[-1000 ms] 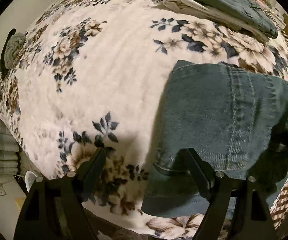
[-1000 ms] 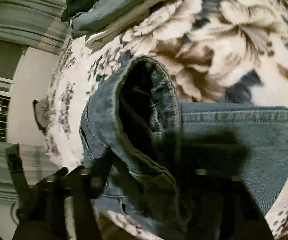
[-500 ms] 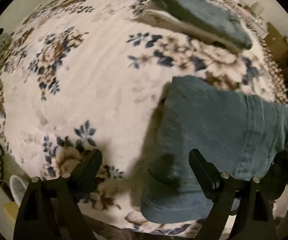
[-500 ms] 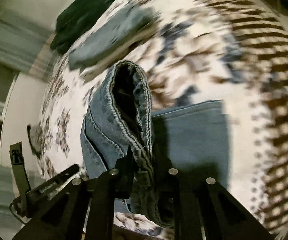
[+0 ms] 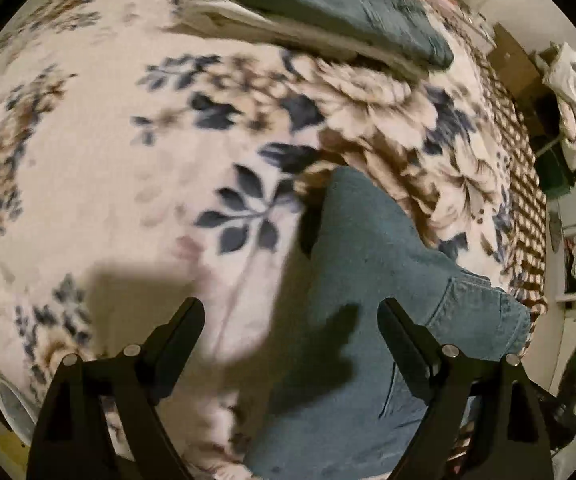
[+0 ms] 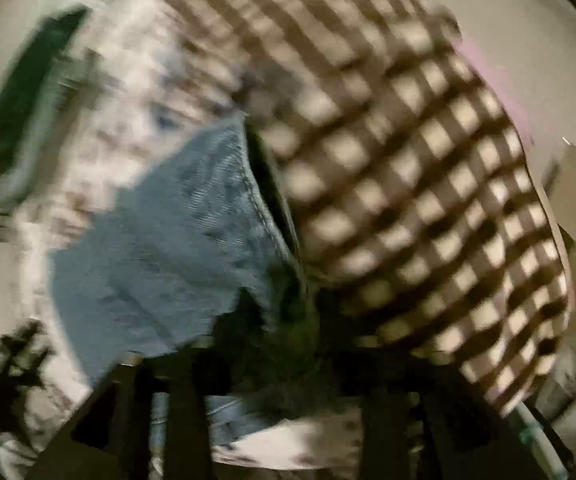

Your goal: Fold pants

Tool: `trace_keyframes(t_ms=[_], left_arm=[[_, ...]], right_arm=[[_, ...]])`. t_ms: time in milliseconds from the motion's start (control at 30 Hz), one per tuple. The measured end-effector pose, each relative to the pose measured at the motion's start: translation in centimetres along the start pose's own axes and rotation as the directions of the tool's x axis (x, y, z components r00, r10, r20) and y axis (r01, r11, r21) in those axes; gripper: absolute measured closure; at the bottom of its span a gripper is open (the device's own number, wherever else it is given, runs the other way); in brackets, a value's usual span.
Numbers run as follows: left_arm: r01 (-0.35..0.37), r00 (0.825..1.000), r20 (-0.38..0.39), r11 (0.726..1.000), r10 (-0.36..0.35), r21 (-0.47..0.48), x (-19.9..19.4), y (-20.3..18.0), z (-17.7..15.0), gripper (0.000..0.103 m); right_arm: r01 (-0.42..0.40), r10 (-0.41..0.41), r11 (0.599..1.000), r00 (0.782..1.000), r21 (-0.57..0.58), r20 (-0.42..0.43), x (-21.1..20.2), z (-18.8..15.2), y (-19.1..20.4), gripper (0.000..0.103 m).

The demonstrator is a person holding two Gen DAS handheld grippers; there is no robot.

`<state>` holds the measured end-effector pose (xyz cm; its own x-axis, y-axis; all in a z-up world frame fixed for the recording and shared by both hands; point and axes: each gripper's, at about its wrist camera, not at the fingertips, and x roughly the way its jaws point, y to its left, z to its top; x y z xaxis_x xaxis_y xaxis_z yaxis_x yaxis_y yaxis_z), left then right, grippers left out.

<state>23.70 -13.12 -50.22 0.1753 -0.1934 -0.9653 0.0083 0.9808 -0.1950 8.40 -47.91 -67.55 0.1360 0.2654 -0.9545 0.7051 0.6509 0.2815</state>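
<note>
Now the blue pants lie folded on the flowery blanket near its checked edge, so the left tongs hang spread wide and empty, and the right tongs have just been opening, though blur hides whether they still pinch cloth.

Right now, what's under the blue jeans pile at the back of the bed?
Under the folded jeans lies a cream folded garment, edges peeking out, resting on the flowery blanket. Whether anything lies between or beneath them is covered.
</note>
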Motion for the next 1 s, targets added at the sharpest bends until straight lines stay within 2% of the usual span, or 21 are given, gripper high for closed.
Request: trace_keyframes(t_ms=[67, 167, 333, 367, 433, 567, 600, 633, 667, 700, 733, 767, 833, 900, 967, 1000], left_arm=[[-0.002, 1.000, -0.021, 1.000, 0.003, 0.026, 1.3, -0.6, 0.7, 0.015], [0.022, 0.999, -0.048, 0.999, -0.020, 0.033, 3.0, -0.9, 1.9, 0.015], [0.162, 0.982, -0.088, 0.985, -0.168, -0.063, 4.8, 0.5, 3.2, 0.016], [0.172, 0.981, -0.080, 0.983, -0.177, -0.067, 4.9, 0.6, 3.4, 0.018], [0.205, 0.975, -0.074, 0.977, -0.209, -0.063, 5.3, 0.6, 3.7, 0.038], [0.203, 0.972, -0.101, 0.976, -0.210, -0.082, 6.6, 0.8, 4.2, 0.041], [0.205, 0.971, -0.104, 0.974, -0.214, -0.093, 6.8, 0.9, 4.3, 0.041], [0.213, 0.969, -0.107, 0.972, -0.224, -0.105, 6.7, 1.1, 4.4, 0.041], [0.215, 0.968, -0.106, 0.971, -0.226, -0.104, 6.5, 1.2, 4.4, 0.041], [0.213, 0.969, -0.104, 0.972, -0.223, -0.097, 6.3, 1.2, 4.4, 0.040], [0.206, 0.971, -0.102, 0.974, -0.215, -0.089, 6.1, 1.1, 4.4, 0.039], [0.208, 0.971, -0.100, 0.974, -0.217, -0.088, 5.9, 1.2, 4.4, 0.039], [0.227, 0.966, -0.103, 0.968, -0.238, -0.112, 5.6, 1.5, 4.5, 0.039], [0.266, 0.953, -0.101, 0.950, -0.284, -0.167, 5.2, 2.1, 4.5, 0.039], [0.284, 0.949, -0.083, 0.940, -0.304, -0.188, 4.7, 2.6, 4.6, 0.029], [0.283, 0.951, -0.070, 0.941, -0.301, -0.187, 4.2, 2.7, 4.8, 0.014]], right_arm=[[-0.017, 0.017, 1.000, 1.000, 0.024, -0.009, -0.1, 0.4, -0.2, 0.044], [-0.051, 0.051, 0.999, 0.998, -0.008, 0.033, -1.4, 1.3, 0.8, 0.032], [-0.108, 0.114, 0.991, 0.989, -0.073, 0.090, -3.4, 3.5, 3.1, 0.027], [-0.118, 0.125, 0.990, 0.988, -0.073, 0.093, -3.3, 4.3, 3.3, 0.022], [-0.139, 0.144, 0.989, 0.985, -0.057, 0.095, -3.0, 5.6, 3.7, 0.020], [-0.233, 0.233, 0.972, 0.972, 0.006, 0.044, -1.1, 7.7, 3.6, 0.021], [-0.248, 0.247, 0.969, 0.967, 0.013, 0.057, -1.0, 7.6, 3.5, 0.032], [-0.267, 0.268, 0.964, 0.960, -0.022, 0.087, -1.3, 7.4, 4.0, 0.057], [-0.250, 0.256, 0.966, 0.962, -0.070, 0.094, -1.6, 7.4, 5.0, 0.072], [-0.202, 0.217, 0.972, 0.968, -0.124, 0.123, -2.4, 7.3, 6.2, 0.076], [-0.189, 0.211, 0.970, 0.967, -0.153, 0.142, -3.1, 7.0, 6.8, 0.081], [-0.176, 0.204, 0.969, 0.967, -0.174, 0.156, -3.6, 7.0, 7.5, 0.094], [-0.163, 0.198, 0.969, 0.962, -0.183, 0.188, -4.7, 6.8, 7.9, 0.094], [-0.154, 0.193, 0.971, 0.955, -0.182, 0.224, -5.7, 6.9, 8.2, 0.094], [-0.143, 0.185, 0.974, 0.950, -0.174, 0.252, -6.2, 7.4, 8.3, 0.095], [-0.135, 0.175, 0.977, 0.950, -0.165, 0.259, -6.4, 7.7, 8.2, 0.095]])
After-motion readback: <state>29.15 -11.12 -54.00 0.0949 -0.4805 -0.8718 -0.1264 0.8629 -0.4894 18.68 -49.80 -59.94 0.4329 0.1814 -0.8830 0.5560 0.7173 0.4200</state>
